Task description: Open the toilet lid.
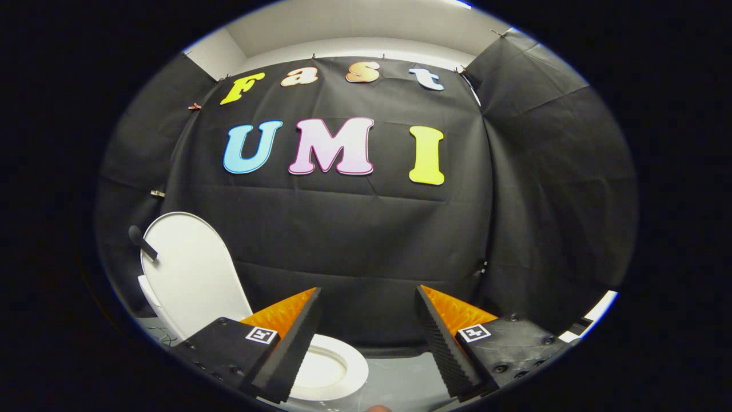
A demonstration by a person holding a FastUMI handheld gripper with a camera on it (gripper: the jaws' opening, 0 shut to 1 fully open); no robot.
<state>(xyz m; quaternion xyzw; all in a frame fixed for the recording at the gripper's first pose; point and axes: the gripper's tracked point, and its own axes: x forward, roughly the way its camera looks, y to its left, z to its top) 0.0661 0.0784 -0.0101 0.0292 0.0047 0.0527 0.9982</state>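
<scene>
While your gripper point(368, 292) spreads its ridged fingers on nothing, the smooth oval lid point(191, 272) stands raised behind the round seat point(349, 357).

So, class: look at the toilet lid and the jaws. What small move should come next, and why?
Probably just draw the gripper back and stop. The toilet lid already stands raised beyond the left finger, the seat lies uncovered below, and the jaws are open, holding nothing.

Black cloth point(366, 240) drapes the booth walls beneath a white ceiling point(354, 26); pale grey floor point(400, 383) below.
</scene>
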